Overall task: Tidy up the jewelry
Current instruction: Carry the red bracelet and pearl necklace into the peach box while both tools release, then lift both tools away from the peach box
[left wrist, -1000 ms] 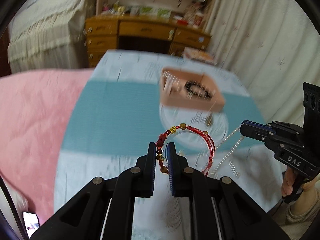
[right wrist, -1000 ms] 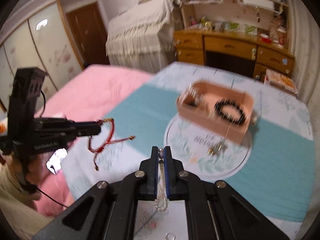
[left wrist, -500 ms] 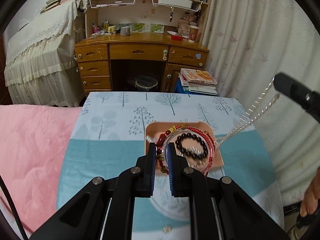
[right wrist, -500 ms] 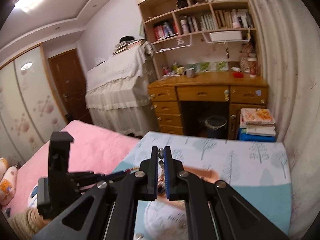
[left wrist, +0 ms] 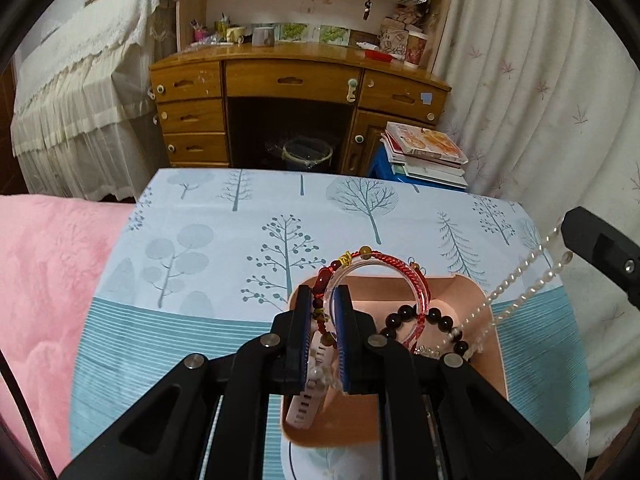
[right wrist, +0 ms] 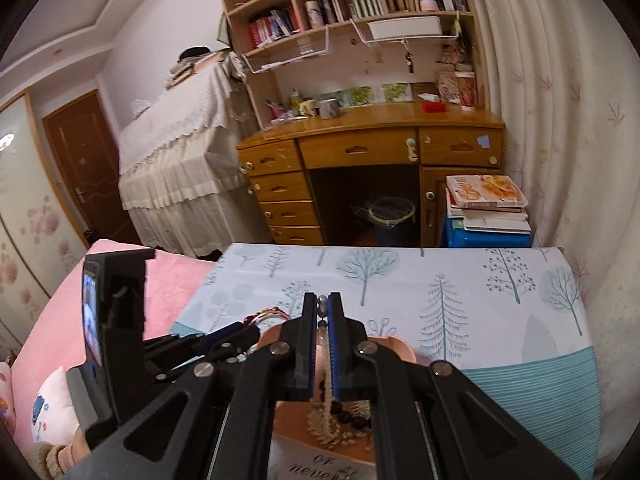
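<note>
A table (left wrist: 248,216), spread with a pale cloth printed with trees and banded in teal, is being shown in both wrist views, with a pink bed (left wrist: 44,264) lying against its left side. Beyond it a wooden desk (left wrist: 296,76) is being seen against the far wall, with a bin (left wrist: 307,153) in its knee space, a stack of books (left wrist: 426,152) just beside its right end, and a curtain (left wrist: 532,80) hanging further right. On the near part of the table a pink tray (left wrist: 486,364) is being kept, and a black bead bracelet (left wrist: 440,322) is lying inside it together with a white strap (left wrist: 310,396) near its left wall. The left gripper (left wrist: 323,312) is being held over the tray's left part, its jaws clenched on a red bracelet (left wrist: 416,280), whose ring is standing upright above the tray with its beaded section pinched between the pads. The right gripper (right wrist: 321,316) is being held above the tray (right wrist: 296,420) as well, its jaws clamped on a pearl strand (right wrist: 327,404), which is hanging down from between the pads into the tray. In the left wrist view the same strand (left wrist: 516,280) is being seen running slantwise from the right gripper's tip (left wrist: 600,248) down over the tray's right edge. Whether the strand's lower end is touching the tray floor cannot be told. In the right wrist view the left gripper (right wrist: 248,330) is being seen close on the left, with the red bracelet (right wrist: 269,314) showing at its tip.
</note>
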Available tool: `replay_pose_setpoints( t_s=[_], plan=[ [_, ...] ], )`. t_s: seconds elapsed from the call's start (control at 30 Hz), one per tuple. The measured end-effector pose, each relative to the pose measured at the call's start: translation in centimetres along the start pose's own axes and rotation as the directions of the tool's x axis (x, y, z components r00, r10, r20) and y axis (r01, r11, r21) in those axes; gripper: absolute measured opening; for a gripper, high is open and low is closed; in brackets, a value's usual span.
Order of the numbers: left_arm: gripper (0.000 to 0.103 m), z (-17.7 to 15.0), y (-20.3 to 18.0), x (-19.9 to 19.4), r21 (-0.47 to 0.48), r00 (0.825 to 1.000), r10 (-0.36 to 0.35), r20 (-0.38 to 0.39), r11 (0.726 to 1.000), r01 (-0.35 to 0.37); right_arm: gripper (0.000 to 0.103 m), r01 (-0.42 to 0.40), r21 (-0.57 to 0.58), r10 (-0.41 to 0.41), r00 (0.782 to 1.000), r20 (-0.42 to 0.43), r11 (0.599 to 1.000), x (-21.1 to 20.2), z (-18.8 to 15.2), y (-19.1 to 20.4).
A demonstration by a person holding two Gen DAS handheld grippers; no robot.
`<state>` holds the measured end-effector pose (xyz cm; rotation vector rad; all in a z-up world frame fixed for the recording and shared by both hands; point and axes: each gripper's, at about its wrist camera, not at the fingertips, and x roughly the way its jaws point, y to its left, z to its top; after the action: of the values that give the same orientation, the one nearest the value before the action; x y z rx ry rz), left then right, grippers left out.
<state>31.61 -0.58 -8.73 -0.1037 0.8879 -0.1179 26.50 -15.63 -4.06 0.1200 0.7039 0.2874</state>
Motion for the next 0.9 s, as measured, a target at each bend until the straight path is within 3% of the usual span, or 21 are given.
replay_pose_setpoints(
  t_s=[0.03, 0.1, 0.2, 0.63, 0.9],
  plan=[
    [0.011, -0.1, 0.1, 0.4, 0.0, 1.0, -0.011, -0.009, 1.0, 0.011, 0.005, 0.009, 0.0, -0.009, 1.0, -0.015, 1.0, 0.6, -0.1, -0.1],
    [0.027, -0.5, 0.1, 0.5, 0.012, 1.0, -0.019, -0.015, 1.0, 0.02, 0.006, 0.023, -0.002, -0.023, 0.999, -0.048, 1.0, 1.4, -0.4, -0.3],
    [0.04, -1.1, -0.1, 0.0, 0.036, 1.0, -0.009, -0.001, 0.999, 0.009, 0.006, 0.037, -0.01, -0.037, 0.996, -0.081, 0.999, 2.1, -1.0, -0.5],
    [0.041, -4.5, 0.0, -5.3, 0.082, 1.0, -0.002, -0.001, 0.997, 0.002, 0.006, -0.006, 0.007, 0.007, 0.99, -0.138, 1.0, -0.9, -3.8, -0.7],
    [0.044, -7.9, 1.0, -9.8, 0.079, 1.0, -0.016, 0.008, 0.997, 0.015, 0.006, -0.087, 0.026, 0.09, 0.983, -0.16, 0.996, -5.3, -8.0, -0.2]
  ],
)
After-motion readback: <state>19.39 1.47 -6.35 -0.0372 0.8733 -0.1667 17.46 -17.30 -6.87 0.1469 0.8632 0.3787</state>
